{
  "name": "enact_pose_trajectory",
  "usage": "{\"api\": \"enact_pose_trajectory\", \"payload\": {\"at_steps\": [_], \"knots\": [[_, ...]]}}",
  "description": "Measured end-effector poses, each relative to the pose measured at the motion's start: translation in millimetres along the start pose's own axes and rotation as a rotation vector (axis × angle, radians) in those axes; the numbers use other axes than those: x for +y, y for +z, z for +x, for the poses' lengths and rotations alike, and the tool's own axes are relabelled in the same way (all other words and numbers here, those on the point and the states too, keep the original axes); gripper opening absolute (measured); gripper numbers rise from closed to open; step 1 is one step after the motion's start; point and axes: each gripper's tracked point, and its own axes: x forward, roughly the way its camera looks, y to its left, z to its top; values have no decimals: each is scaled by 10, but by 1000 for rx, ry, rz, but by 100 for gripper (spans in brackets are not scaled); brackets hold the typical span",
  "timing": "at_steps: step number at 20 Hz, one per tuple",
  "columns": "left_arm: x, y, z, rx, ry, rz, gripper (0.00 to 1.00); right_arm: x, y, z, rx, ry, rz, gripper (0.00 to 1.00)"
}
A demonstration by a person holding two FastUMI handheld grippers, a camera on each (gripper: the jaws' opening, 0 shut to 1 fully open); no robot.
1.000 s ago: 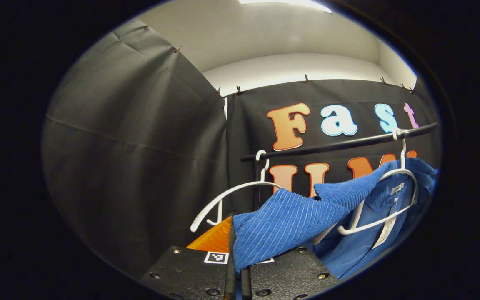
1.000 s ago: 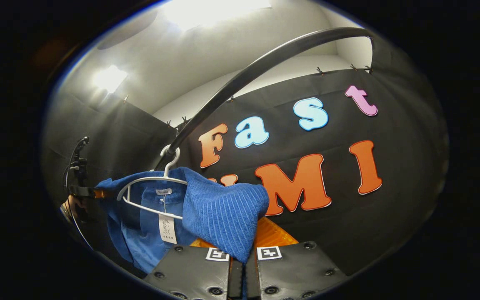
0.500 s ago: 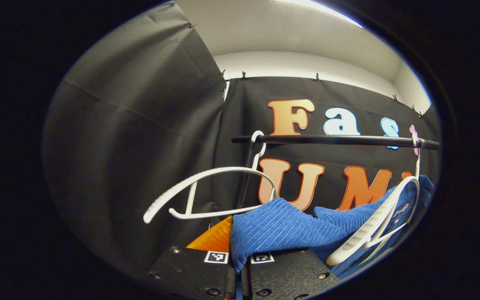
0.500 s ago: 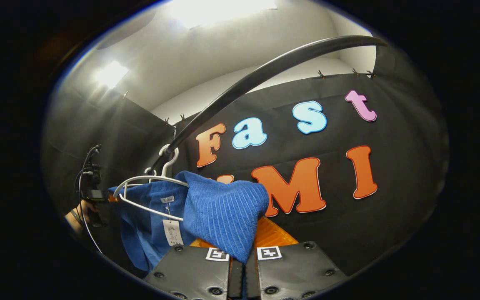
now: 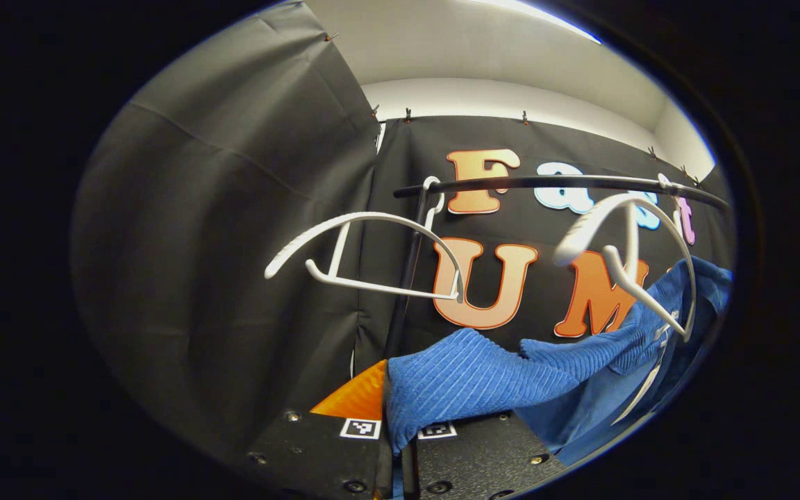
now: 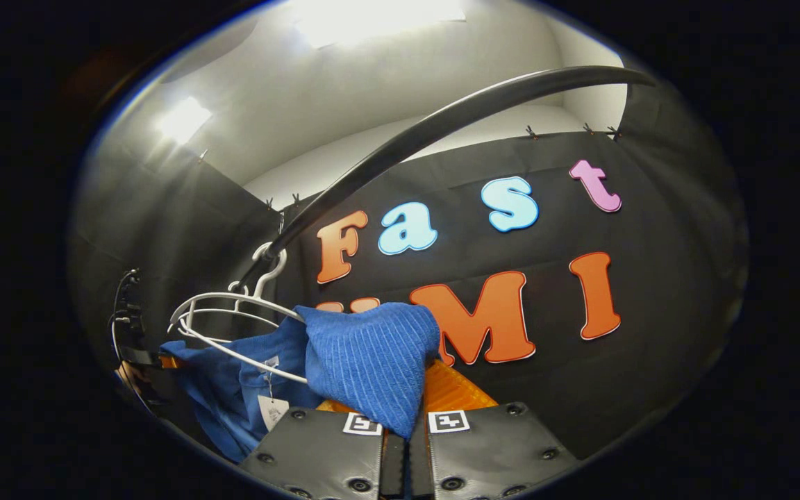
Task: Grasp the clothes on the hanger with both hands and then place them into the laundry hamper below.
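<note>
A blue ribbed garment [image 5: 473,378] is stretched between my two grippers. My left gripper [image 5: 398,444] is shut on one shoulder of it. In the right gripper view my right gripper [image 6: 405,439] is shut on the other shoulder of the blue garment [image 6: 365,361], and its white tag [image 6: 272,411] dangles below. The white hanger [image 5: 626,253] that carried it swings tilted on the black rail [image 5: 546,183], with the garment's left side slipped off it and the cloth still near its right end. That hanger [image 6: 233,326] also hangs left of my right gripper.
A second, bare white hanger [image 5: 365,253] hangs at the rail's left end beside a black upright post [image 5: 403,292]. The black rail [image 6: 442,125] arcs overhead in the right gripper view. The other gripper and a hand [image 6: 132,347] sit at far left there.
Both grippers have dropped, pulling the blue garment down. Its left shoulder has come off the hanger, which has swung up and tilted. The rail now sits higher in both views.
</note>
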Motion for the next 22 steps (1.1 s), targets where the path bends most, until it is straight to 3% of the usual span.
{"api": "enact_pose_trajectory", "payload": {"at_steps": [3,6,12,14,18,22], "knots": [[-103,-15,-166,-12,-16,49,7,-199,52,91,-25,-89,-10,17],[-269,-53,-240,-14,-37,69,7,-277,60,185,-39,-122,-8,17],[-638,-283,-273,7,-99,-24,7,-632,116,220,-54,-217,-78,17],[-760,-357,-260,20,-121,-36,7,-790,96,207,-46,-272,-106,17],[-994,-506,-279,46,-166,-24,7,-927,-41,253,-17,-305,-129,17],[-1263,-720,-304,95,-218,-7,7,-1167,-340,271,66,-385,-147,17]]}}
